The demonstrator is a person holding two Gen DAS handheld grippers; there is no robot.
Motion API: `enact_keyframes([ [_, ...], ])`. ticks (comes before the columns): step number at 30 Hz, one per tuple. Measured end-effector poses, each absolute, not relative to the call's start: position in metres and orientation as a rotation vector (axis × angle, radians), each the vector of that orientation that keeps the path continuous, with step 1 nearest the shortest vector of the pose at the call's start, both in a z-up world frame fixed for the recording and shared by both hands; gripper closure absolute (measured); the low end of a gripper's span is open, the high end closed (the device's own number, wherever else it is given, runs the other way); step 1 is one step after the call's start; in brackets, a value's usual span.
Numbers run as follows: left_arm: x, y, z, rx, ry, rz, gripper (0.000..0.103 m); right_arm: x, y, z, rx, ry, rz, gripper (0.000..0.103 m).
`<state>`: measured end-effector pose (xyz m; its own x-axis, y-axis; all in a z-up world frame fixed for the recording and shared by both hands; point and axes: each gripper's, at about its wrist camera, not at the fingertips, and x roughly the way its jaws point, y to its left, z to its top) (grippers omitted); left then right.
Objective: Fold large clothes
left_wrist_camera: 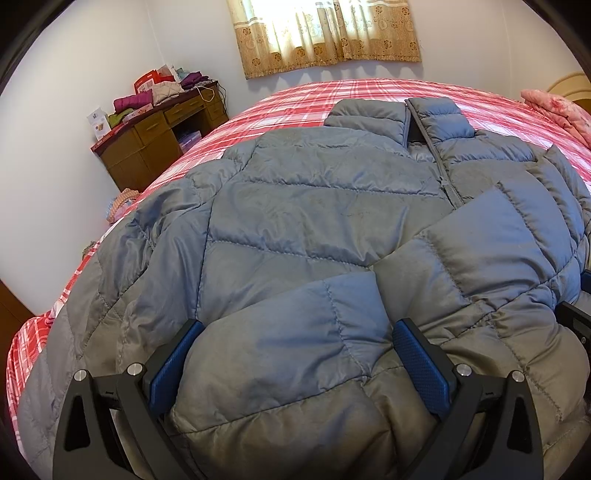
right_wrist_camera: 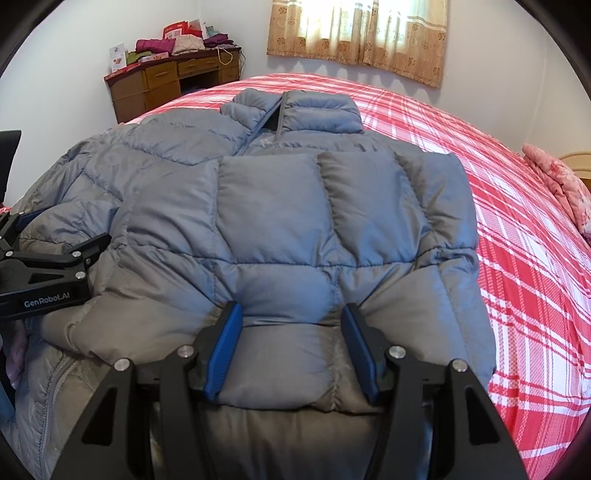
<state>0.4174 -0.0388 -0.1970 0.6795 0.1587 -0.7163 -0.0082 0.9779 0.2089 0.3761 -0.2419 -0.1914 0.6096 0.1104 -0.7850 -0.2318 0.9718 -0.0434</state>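
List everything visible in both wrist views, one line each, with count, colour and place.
puffer jacket: one, grey, spread on the bed, collar at the far end, sleeves folded over the front
bedspread: one, red and white plaid, under the jacket
desk: one, brown wood, far left corner by the wall
folded clothes and boxes: several, purple, beige, green, red, piled on the desk
curtain: one, tan with floral pattern, on the far wall
quilt: one, pink floral, right edge of the bed
left gripper: one, black with blue pads, open around the jacket's near edge
right gripper: one, black with blue pads, open around the jacket's near edge
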Motion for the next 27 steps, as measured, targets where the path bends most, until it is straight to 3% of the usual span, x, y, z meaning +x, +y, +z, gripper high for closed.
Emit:
enact_keyframes([
  [10, 0.411, -0.035, -0.179, 0.230, 0.825, 0.088, 0.001, 0.377, -0.244, -0.188, -0.139, 0.898, 0.197, 0.040],
  [12, 0.395, -0.021, -0.153, 0.200, 0.782, 0.082, 0.001, 0.374, -0.250, -0.182, -0.115, 0.892, 0.212, 0.021],
  [14, 0.374, 0.004, -0.127, 0.171, 0.745, 0.069, 0.001, 0.361, -0.255, -0.169, -0.116, 0.847, 0.187, 0.014],
  [17, 0.343, 0.058, -0.109, 0.218, 0.711, 0.150, 0.001, 0.343, -0.260, -0.154, -0.126, 0.818, 0.202, 0.013],
  [23, 0.293, 0.210, -0.131, 0.202, 0.810, 0.459, 0.001, 0.317, -0.268, -0.146, -0.144, 0.782, 0.224, 0.009],
  [27, 0.273, 0.276, -0.155, -0.045, 0.931, 0.412, 0.001, 0.310, -0.263, -0.148, -0.138, 0.755, 0.227, 0.009],
])
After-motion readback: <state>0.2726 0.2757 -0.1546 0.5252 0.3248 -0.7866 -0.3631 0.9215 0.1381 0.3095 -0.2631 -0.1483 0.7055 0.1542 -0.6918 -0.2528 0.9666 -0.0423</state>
